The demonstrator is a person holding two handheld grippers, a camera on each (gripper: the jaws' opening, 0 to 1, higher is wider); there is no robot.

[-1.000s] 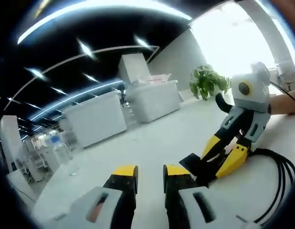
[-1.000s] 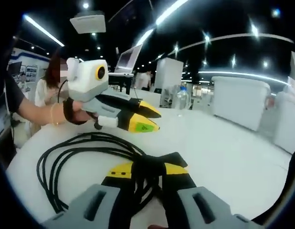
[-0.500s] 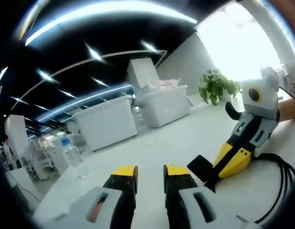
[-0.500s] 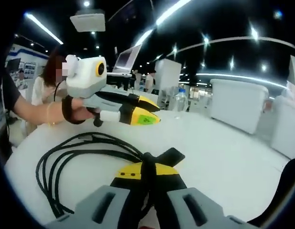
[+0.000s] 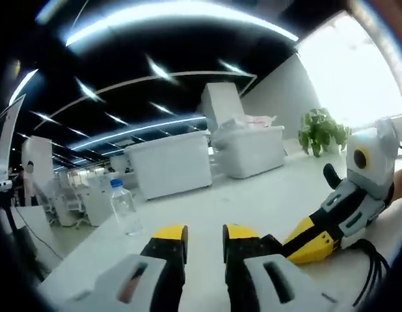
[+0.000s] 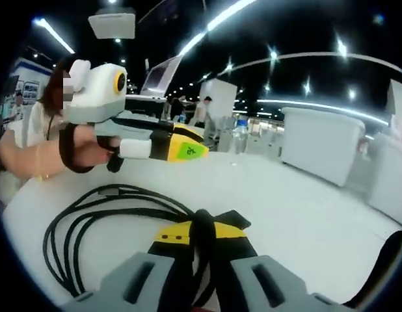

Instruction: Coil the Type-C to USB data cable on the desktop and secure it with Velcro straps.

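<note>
R gripper point(image 6: 202, 232) jaws closed on strap point(image 6: 207, 224) wrapped round coiled cable point(image 6: 103, 214), which lies on table point(image 6: 305, 208). L gripper point(image 5: 204, 235) held above table near bottle point(image 5: 125, 208), jaws slightly apart, holding nothing.

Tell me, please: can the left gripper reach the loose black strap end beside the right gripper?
Probably yes. The left gripper hovers open above the coiled black cable, and nothing stands between it and the black strap end that the right gripper clamps.
</note>
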